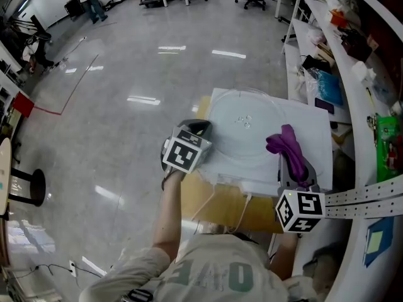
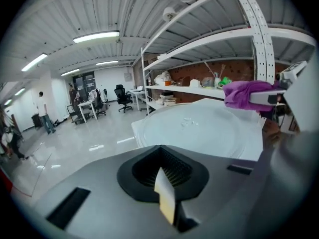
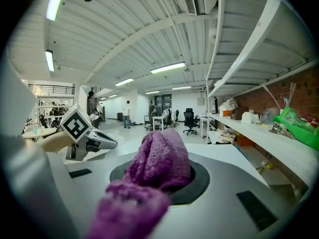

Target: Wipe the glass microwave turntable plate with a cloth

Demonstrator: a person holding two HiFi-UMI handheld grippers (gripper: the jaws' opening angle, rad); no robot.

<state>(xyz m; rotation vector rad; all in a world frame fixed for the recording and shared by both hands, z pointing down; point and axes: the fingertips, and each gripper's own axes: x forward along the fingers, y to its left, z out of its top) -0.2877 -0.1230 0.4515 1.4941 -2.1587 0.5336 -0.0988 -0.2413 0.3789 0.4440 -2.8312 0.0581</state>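
- We see the glass plate (image 1: 249, 137) lying flat on a white board (image 1: 315, 121), and it fills most of that board.
- The board sits on a brown sheet (image 1: 220, 201), with thin white cables (image 1: 243, 211) running across the sheet's near edge.
- The right gripper (image 1: 289, 159) has its jaws clenched on a purple cloth (image 1: 284, 142). In the right gripper view the cloth bulges out of the dark recess between the jaws and spills toward the camera.
- The cloth is at the plate's right rim. From above it overlaps the rim, but we cannot tell whether it touches the glass or hangs just above it.
- The left gripper (image 2: 166, 176) has its jaws pressed together with nothing of the task between them. A pale strip (image 2: 166, 199) stands up in its dark recess.
- In the head view, this gripper is just beside the plate's left rim, and the plate spreads out ahead of it in the left gripper view.
- Each gripper carries a marker cube, the left cube (image 1: 187, 153) near the board's left edge and the right cube (image 1: 300, 210) off its near right corner.
- A long shelf (image 1: 352, 93) with clutter on it runs along the right, and a shiny floor (image 1: 126, 106) stretches away on the left.
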